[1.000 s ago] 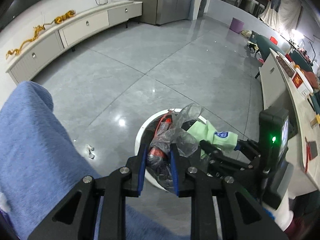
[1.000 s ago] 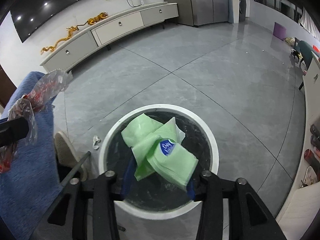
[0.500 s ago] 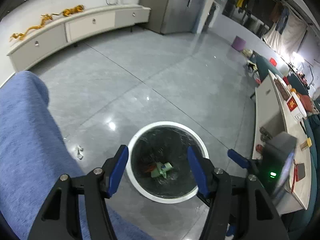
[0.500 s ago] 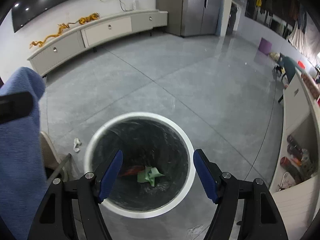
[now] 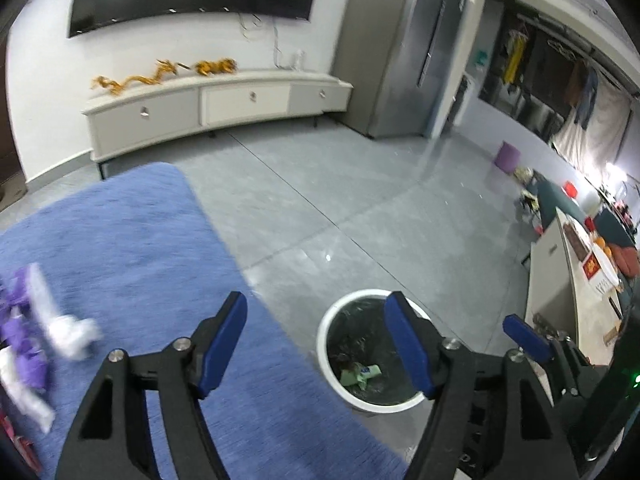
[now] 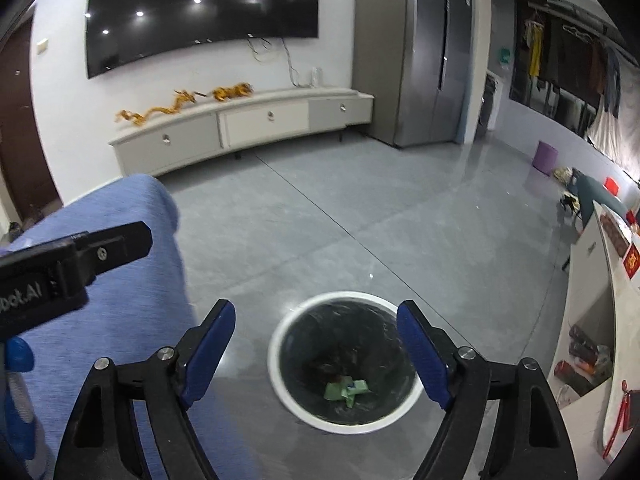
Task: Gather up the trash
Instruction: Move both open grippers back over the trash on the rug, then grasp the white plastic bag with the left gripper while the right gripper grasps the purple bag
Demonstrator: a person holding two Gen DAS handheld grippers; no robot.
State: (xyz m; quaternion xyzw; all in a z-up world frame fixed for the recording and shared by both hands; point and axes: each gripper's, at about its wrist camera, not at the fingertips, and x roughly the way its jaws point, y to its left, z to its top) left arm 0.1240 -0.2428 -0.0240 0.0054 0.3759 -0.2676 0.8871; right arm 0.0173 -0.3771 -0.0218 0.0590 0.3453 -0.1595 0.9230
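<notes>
A white-rimmed bin (image 5: pixel 326 356) with a dark liner stands on the grey floor; it also shows in the right wrist view (image 6: pixel 280 384). A green packet (image 5: pixel 360 374) lies at its bottom, also seen in the right wrist view (image 6: pixel 345 390). My left gripper (image 5: pixel 316 344) is open and empty, above the edge of a blue cloth-covered surface (image 5: pixel 132 264). My right gripper (image 6: pixel 316 354) is open and empty above the bin. Purple and white wrappers (image 5: pixel 36 328) lie on the blue surface at the far left.
A long white cabinet (image 5: pixel 216 108) runs along the far wall under a TV (image 6: pixel 200 12). A steel fridge (image 6: pixel 416 52) stands to its right. A white table (image 5: pixel 560 280) with items is at the right. The left gripper's body (image 6: pixel 72 264) crosses the right view's left side.
Both grippers opened and dropped the clear plastic wrapper and the green packet into the bin. Both have since lifted, and the left has swung left over the blue surface.
</notes>
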